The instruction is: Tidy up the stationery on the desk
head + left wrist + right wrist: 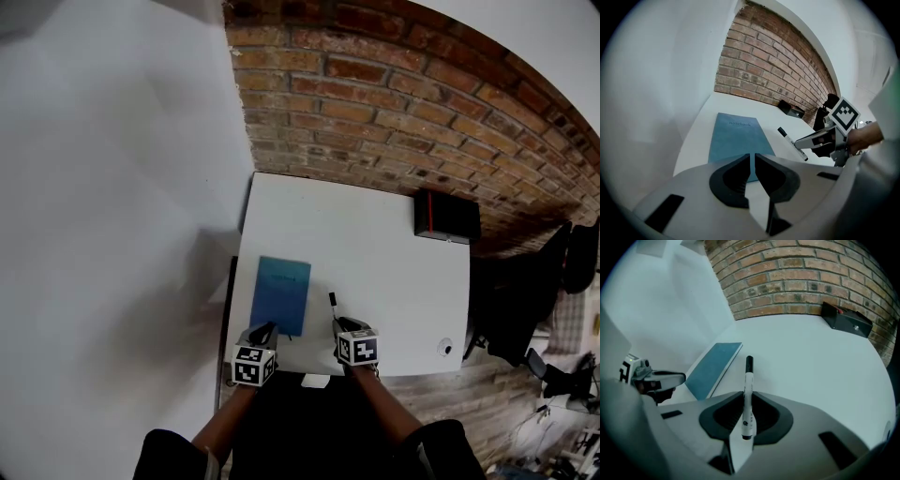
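2 grippers hang over the near edge of a white counter (375,272) that stands against a brick wall (394,94). The right gripper (746,397) has its fingers (768,416) closed on a white marker (748,380). The marker's black cap points away toward the wall, and its blunt end sticks out on the near side of the fingers. In the head view the marker (332,302) juts out beyond the right gripper (337,325), just right of a blue notebook (280,293).

The notebook lies flat on the left part of the counter, its long sides running toward the wall. The left gripper (752,157) sits at the notebook's (736,138) near edge. Its fingers (731,178) are narrow, with only a thin slit between them. Whether they touch the cover I cannot tell.

1 black box (447,217) with a red stripe stands at the far right corner, well apart from both grippers.
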Tool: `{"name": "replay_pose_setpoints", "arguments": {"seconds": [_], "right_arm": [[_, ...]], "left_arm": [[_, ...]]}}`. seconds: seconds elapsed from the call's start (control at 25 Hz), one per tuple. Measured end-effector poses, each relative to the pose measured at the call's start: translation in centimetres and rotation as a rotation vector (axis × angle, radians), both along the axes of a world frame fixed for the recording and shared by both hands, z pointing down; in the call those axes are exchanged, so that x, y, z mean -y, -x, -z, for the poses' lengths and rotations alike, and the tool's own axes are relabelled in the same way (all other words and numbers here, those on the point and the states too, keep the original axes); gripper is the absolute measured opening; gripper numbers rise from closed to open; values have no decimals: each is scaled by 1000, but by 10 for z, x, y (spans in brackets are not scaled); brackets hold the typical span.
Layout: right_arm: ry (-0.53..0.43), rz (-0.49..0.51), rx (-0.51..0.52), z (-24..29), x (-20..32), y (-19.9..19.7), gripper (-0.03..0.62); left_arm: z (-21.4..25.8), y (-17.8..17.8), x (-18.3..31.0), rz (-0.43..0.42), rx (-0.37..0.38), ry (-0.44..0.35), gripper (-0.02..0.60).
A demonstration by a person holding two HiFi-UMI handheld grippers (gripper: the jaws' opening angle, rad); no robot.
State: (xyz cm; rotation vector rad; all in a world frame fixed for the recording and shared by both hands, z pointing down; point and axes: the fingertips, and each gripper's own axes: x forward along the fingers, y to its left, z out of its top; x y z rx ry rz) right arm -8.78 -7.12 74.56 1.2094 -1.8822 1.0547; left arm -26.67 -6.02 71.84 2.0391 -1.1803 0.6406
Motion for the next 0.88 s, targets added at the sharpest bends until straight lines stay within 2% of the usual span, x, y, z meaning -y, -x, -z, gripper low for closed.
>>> {"name": "replay_pose_setpoints", "arguments": {"seconds": [0.24, 0.52, 0.88], "right_arm": [[18, -55, 65, 1, 8, 13, 71], [22, -55, 85, 0, 13, 28, 71], [68, -174, 219, -2, 21, 45, 71]], "left_arm": [[1, 11, -2, 17, 4, 1, 44], [-1, 21, -4, 30, 7, 7, 44], [-2, 28, -5, 38, 5, 9, 44]]}}
